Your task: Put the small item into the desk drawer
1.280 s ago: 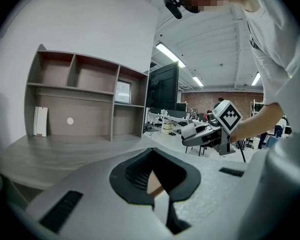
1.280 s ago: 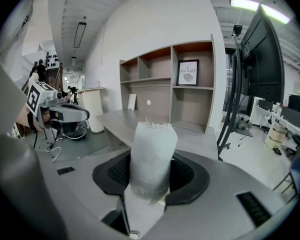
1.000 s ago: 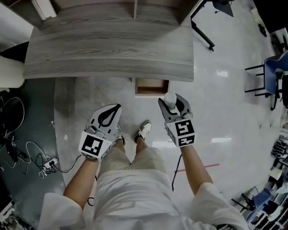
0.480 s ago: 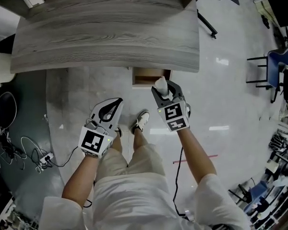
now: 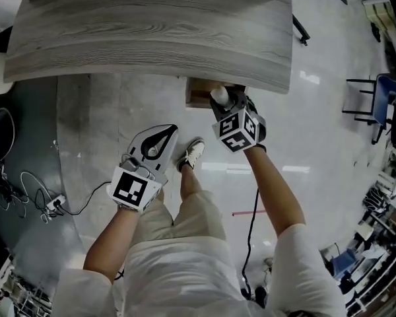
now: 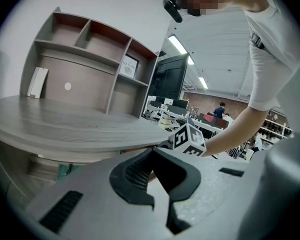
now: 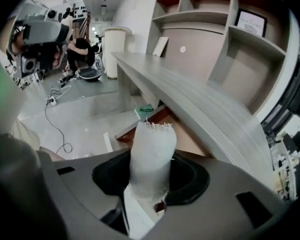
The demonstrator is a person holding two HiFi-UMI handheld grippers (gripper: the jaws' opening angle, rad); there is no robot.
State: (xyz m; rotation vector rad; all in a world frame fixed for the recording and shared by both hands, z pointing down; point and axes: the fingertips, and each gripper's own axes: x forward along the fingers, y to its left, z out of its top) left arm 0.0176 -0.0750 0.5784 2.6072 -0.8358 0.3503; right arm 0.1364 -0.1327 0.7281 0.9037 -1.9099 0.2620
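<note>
The small item (image 5: 218,96) is a white, mesh-wrapped roll, and my right gripper (image 5: 226,104) is shut on it. It stands up between the jaws in the right gripper view, where the item (image 7: 151,154) hides most of the right gripper (image 7: 150,186). It hangs at the front edge of the open wooden desk drawer (image 5: 199,92), whose brown inside (image 7: 190,139) shows just beyond the roll. The grey wood desk (image 5: 152,32) overhangs the drawer. My left gripper (image 5: 157,142) hangs lower left over the floor, jaws together and empty (image 6: 157,184).
A shoe (image 5: 193,153) stands on the pale floor between the grippers. Cables and a power strip (image 5: 53,203) lie at the left. Chairs (image 5: 386,91) stand at the far right. A shelf unit (image 6: 90,59) rises behind the desk, and a green box (image 7: 145,110) sits under it.
My right gripper has carried the white roll forward, from over the floor to the open drawer's front edge. The left gripper has stayed roughly in place.
</note>
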